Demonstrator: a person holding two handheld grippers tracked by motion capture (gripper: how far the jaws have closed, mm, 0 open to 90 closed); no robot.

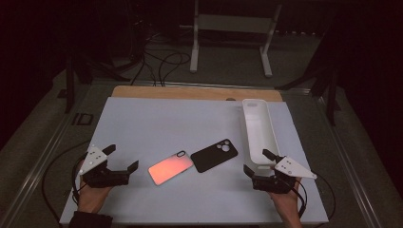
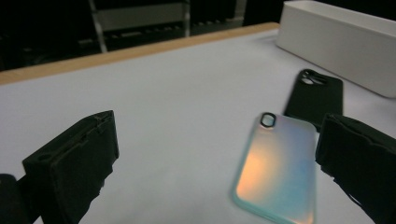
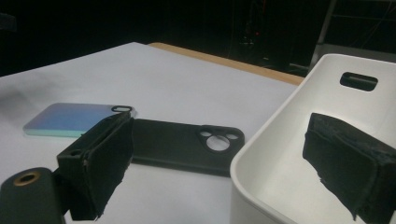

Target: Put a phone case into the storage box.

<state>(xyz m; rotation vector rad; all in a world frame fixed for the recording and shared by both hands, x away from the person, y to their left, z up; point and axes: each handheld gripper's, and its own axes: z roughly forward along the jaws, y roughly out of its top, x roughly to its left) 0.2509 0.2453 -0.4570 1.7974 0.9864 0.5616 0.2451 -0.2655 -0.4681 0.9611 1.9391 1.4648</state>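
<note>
Near the tabletop's front edge, left claw (image 1: 124,158) sits wide open with nothing between its jaws, shiny phone case (image 1: 170,167) just beside it. Black phone case (image 1: 214,155) lies next to that one. Right claw (image 1: 257,161) is open too, straddling the near end wall of the white tray (image 1: 259,128) by the right edge.

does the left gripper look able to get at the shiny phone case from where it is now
Probably yes. The left gripper has its jaws wide open with nothing between them, and bare white table lies between it and the shiny phone case. The black case sits beyond, out of the way.
</note>
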